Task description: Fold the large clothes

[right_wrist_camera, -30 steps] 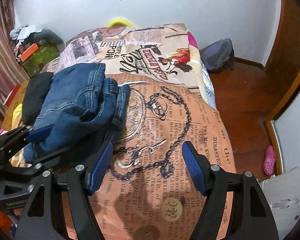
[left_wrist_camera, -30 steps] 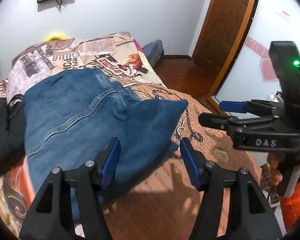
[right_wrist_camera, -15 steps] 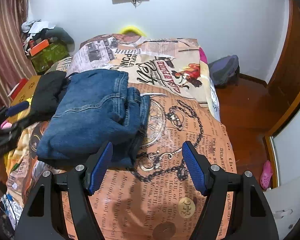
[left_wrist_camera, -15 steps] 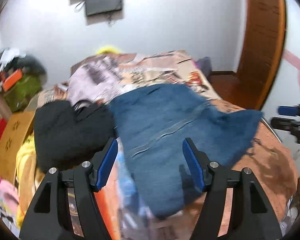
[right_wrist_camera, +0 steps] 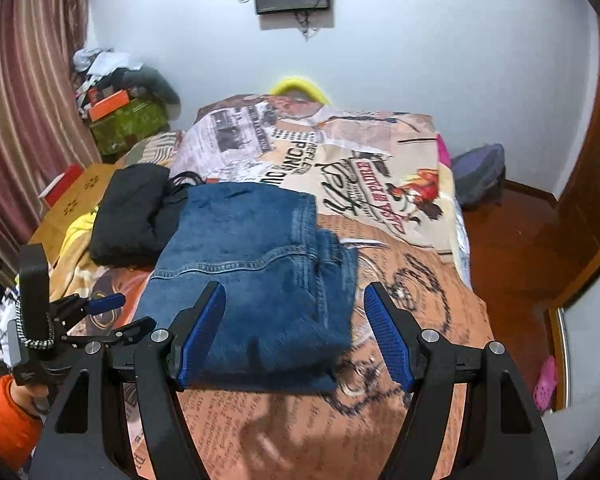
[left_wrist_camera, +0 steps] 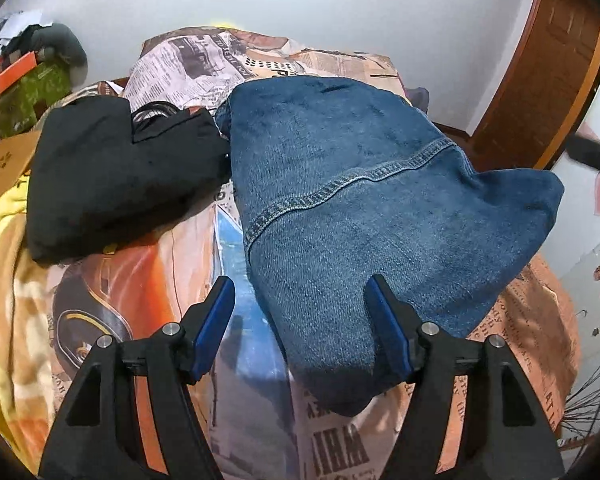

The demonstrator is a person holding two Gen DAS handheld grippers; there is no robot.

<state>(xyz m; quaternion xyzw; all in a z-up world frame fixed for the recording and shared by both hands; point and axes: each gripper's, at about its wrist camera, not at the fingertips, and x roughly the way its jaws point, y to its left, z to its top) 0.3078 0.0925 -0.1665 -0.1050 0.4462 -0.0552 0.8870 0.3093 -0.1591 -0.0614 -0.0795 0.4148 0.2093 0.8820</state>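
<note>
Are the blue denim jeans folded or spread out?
Folded: the blue denim jeans lie as a compact stack on the bed, layered edges visible on one side.

Both grippers are black plastic frames with silver screws at the joints and ribbed blue pads (right_wrist_camera: 388, 340) on the fingers. An orange sleeve (right_wrist_camera: 4, 420) shows at eight o'clock in the right wrist view.

One folded pair of blue jeans (right_wrist_camera: 252, 264) lies between and beyond the fingers, one black garment (right_wrist_camera: 130, 216) left of them, on one printed bedspread (right_wrist_camera: 400, 184).
</note>
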